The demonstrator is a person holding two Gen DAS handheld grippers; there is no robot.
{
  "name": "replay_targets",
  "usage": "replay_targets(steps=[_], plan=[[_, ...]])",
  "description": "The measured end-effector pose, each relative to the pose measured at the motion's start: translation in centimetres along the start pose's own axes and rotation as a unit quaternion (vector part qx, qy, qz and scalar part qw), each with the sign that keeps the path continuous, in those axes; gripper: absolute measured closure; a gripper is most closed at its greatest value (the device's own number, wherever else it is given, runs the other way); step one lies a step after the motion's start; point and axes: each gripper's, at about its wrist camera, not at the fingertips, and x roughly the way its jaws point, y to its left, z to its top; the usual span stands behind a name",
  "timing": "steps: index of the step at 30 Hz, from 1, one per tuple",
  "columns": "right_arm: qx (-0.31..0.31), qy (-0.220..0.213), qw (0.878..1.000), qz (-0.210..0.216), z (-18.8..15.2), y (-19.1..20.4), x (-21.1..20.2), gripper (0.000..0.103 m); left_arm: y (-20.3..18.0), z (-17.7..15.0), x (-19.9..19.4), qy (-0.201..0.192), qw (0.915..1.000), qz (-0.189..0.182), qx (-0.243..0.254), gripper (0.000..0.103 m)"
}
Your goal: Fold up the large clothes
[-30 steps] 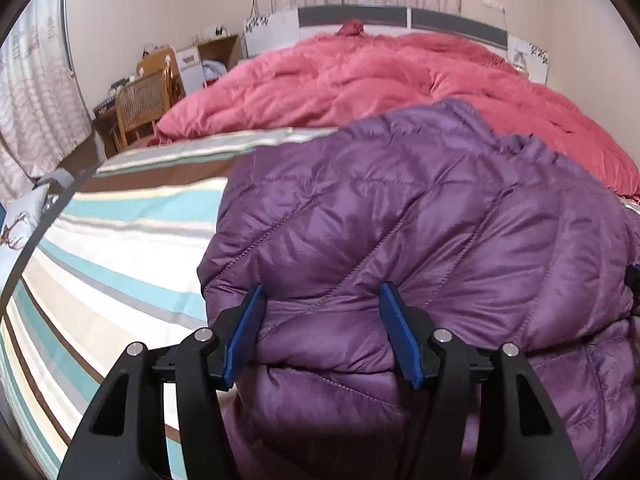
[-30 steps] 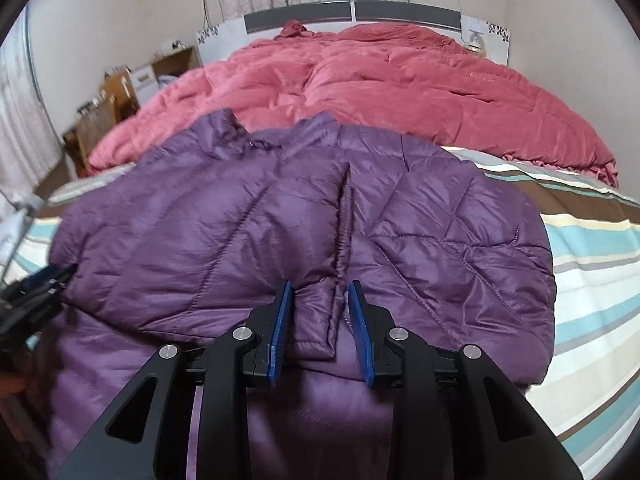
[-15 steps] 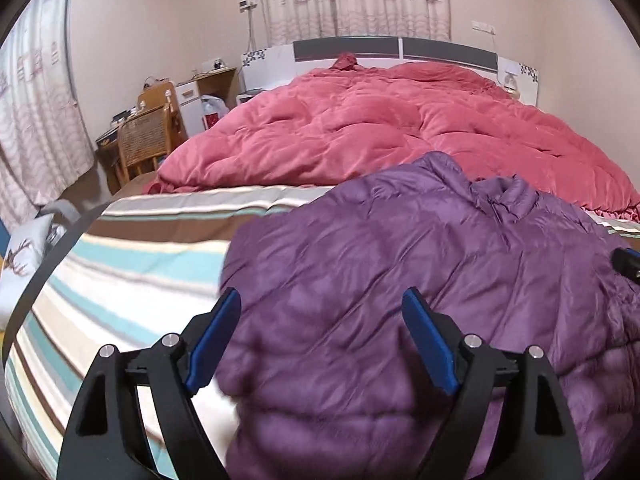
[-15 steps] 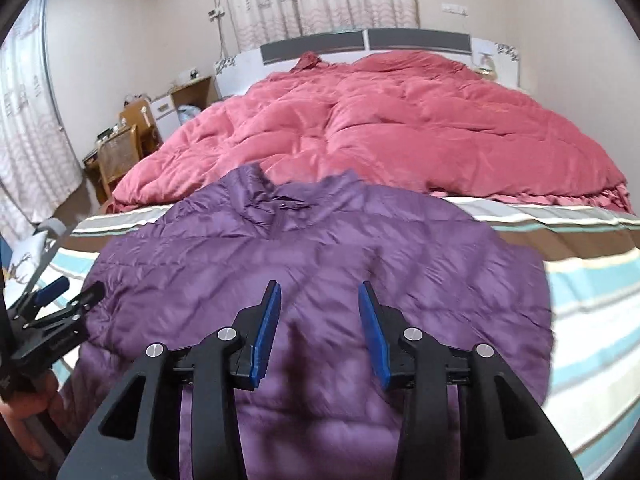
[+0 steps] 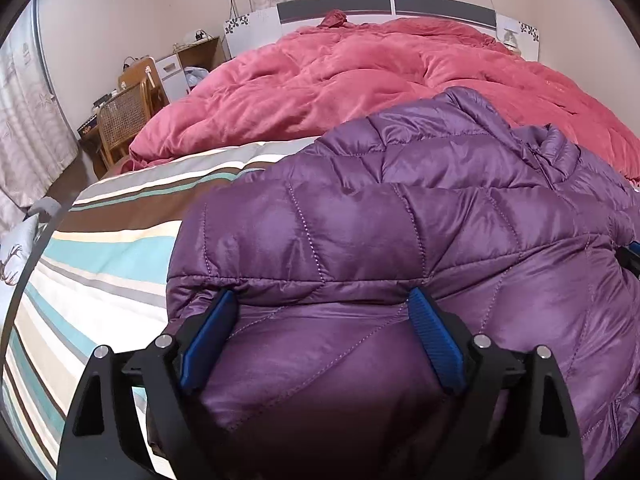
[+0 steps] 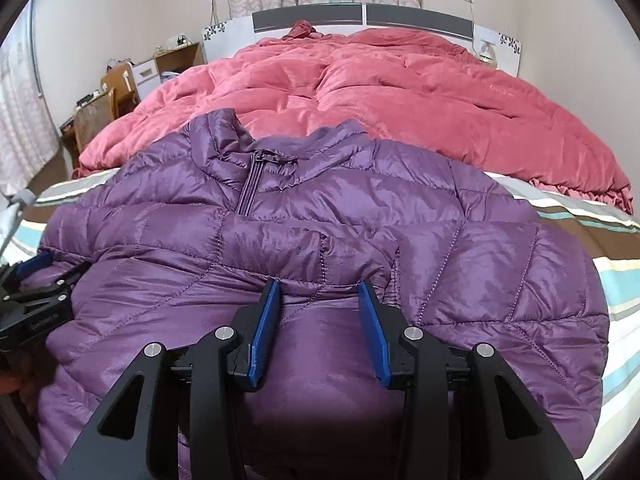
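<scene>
On the near half of the bed, atop a striped sheet [image 5: 100, 256]: a purple quilted puffer jacket [image 5: 400, 232], lying flat with its collar toward the far side and its zipper [image 6: 250, 188] closed up to the neck. Folded across the front, a padded layer, most likely the sleeves, with its near edge running left to right just past both sets of fingertips. Beyond the collar, bunched over the far half of the bed up to the grey and white headboard [image 5: 336, 4]: a pink-red duvet [image 5: 360, 76].

Low in the left wrist view: the left gripper [image 5: 322, 300], black with blue pads [image 5: 206, 336], pointing down at the jacket's left part. Jaws wide apart and opening at this moment, purple fabric bulging between them, tips tucked just under the folded edge, no squeeze on the cloth.

Low in the right wrist view: the right gripper [image 6: 318, 290], same build, over the jacket's middle. Jaws partly apart, narrower than the left pair, smooth purple fabric between the pads [image 6: 262, 336] but not pinched, tips touching or nearly touching the folded edge.

At the left edge of the right wrist view: the left gripper again, resting on the jacket's left side.

Far left, beside the bed: a wicker-backed chair [image 5: 124, 120], a wooden cabinet [image 5: 196, 56] and patterned curtains [image 5: 24, 128].
</scene>
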Motion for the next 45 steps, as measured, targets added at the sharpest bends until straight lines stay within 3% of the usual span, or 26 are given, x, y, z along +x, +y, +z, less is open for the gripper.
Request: replay_targets(steps=[8, 13, 15, 20, 25, 27, 28, 31, 38, 45], plan=[[-0.001, -0.001, 1.0, -0.001, 0.2, -0.1, -0.3, 0.063, 0.9, -0.6, -1.8, -0.004, 0.9998, -0.014, -0.015, 0.012], [-0.028, 0.0, 1.0, -0.008, 0.2, -0.2, -2.6, 0.063, 1.9, -1.3, -3.3, -0.009, 0.9998, -0.015, -0.014, 0.009], [-0.015, 0.0, 1.0, -0.002, -0.2, -0.8, -3.3, 0.063, 2.2, -1.5, -2.8, -0.001, 0.9998, -0.006, -0.016, 0.007], [0.032, 0.02, 0.999, 0.02, -1.6, -2.9, -1.4, 0.059, 2.7, -2.0, -0.9, 0.019, 0.999, -0.027, -0.031, 0.003], [0.008, 0.019, 1.0, -0.01, -1.6, -1.6, -0.9, 0.059, 3.3, -2.1, -0.3, 0.028, 0.9976, -0.044, -0.047, 0.002], [0.015, 0.02, 1.0, -0.001, -1.4, -2.0, -1.2, 0.057, 3.3, -2.2, -1.1, 0.023, 0.9982, -0.038, -0.04, 0.002], [0.023, 0.018, 1.0, 0.005, -1.4, -2.4, -2.0, 0.057, 3.3, -2.5, -1.9, 0.019, 0.9985, -0.038, -0.033, 0.002], [0.03, 0.011, 0.999, 0.012, -2.2, -2.9, -5.0, 0.044, 3.7, -3.7, -4.1, 0.012, 0.9989, -0.041, -0.018, 0.002], [0.01, 0.021, 0.999, 0.046, -7.6, -3.8, -13.0, 0.043, 6.9, -9.3, -9.9, 0.006, 0.9978, -0.061, -0.024, 0.002], [0.09, 0.047, 0.993, 0.056, -14.4, -10.0, -19.0, 0.043, 10.1, -14.6, -13.7, 0.009, 0.9962, -0.078, -0.038, 0.004]])
